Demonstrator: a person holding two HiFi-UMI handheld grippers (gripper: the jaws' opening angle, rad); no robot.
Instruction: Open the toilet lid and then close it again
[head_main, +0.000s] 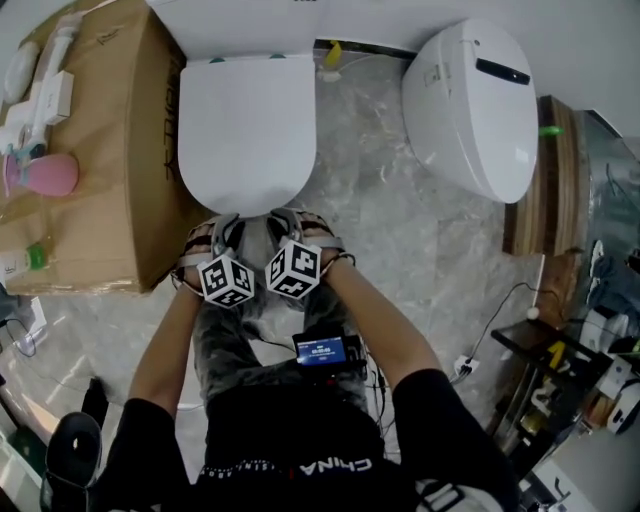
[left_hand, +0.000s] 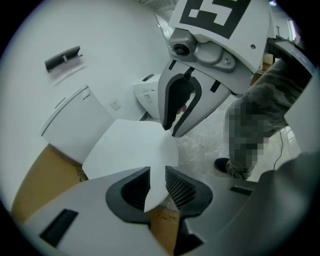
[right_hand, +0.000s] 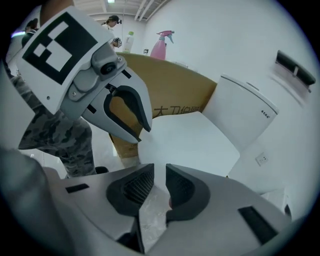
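Lid of white plastic (head_main: 245, 130), rounded at its front, lies flat down on the white toilet, so the toilet is closed. Behind it stands the white water tank (head_main: 240, 25). The person stands just before the front of the toilet and holds both tools side by side at the front rim of the lid.

The grey left gripper (left_hand: 157, 186) has its jaws a little apart. The front tip of the lid shows in the narrow gap between the black ribbed pads (left_hand: 181, 187), but they do not press on it, so this gripper is released. The grey right gripper (right_hand: 160, 186) also has its jaws slightly apart, with only a thin gap. Through it the lid's rim and the grey marble floor (head_main: 400, 230) are seen, and it grips nothing. Whether the tips touch the lid I cannot tell.

A large brown cardboard box (head_main: 110, 150) stands just beside the toilet at the left, with a pink spray bottle (head_main: 45, 175) on top. A second white toilet (head_main: 470, 105) stands apart at the right.
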